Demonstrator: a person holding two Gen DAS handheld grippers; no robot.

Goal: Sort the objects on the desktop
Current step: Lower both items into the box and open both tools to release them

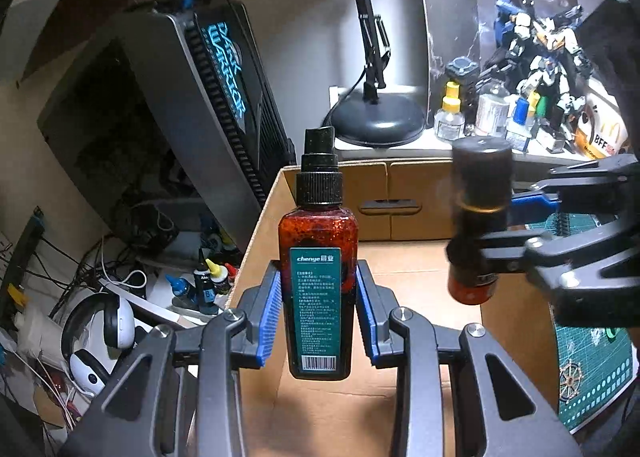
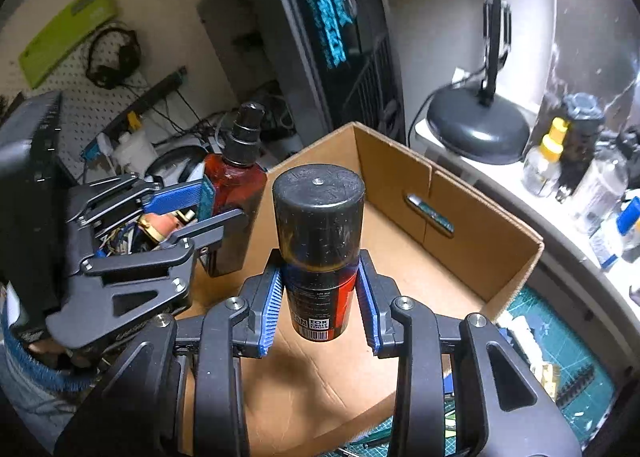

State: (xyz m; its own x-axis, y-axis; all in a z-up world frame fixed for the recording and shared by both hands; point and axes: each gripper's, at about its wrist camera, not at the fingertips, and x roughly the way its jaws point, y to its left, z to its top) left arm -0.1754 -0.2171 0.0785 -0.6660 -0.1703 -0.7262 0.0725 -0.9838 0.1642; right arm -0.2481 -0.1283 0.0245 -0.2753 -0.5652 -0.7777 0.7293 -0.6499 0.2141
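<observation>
My left gripper (image 1: 318, 297) is shut on a red spray bottle (image 1: 318, 257) with a black pump top and a teal label, held upright above the open cardboard box (image 1: 416, 277). My right gripper (image 2: 320, 297) is shut on a black-capped spray can (image 2: 319, 225) with a red and black body, also upright above the box (image 2: 440, 257). In the left wrist view the can (image 1: 478, 213) and the right gripper (image 1: 496, 233) sit to the right. In the right wrist view the bottle (image 2: 232, 193) and the left gripper (image 2: 208, 209) sit to the left.
A black desk lamp (image 1: 376, 121) stands behind the box. Small bottles (image 1: 450, 113) and a robot model (image 1: 536, 49) stand at the back right. A dark PC case (image 1: 208, 97) rises at the left, with headphones (image 1: 100, 329) and cables below. A green cutting mat (image 2: 560, 357) lies to the right.
</observation>
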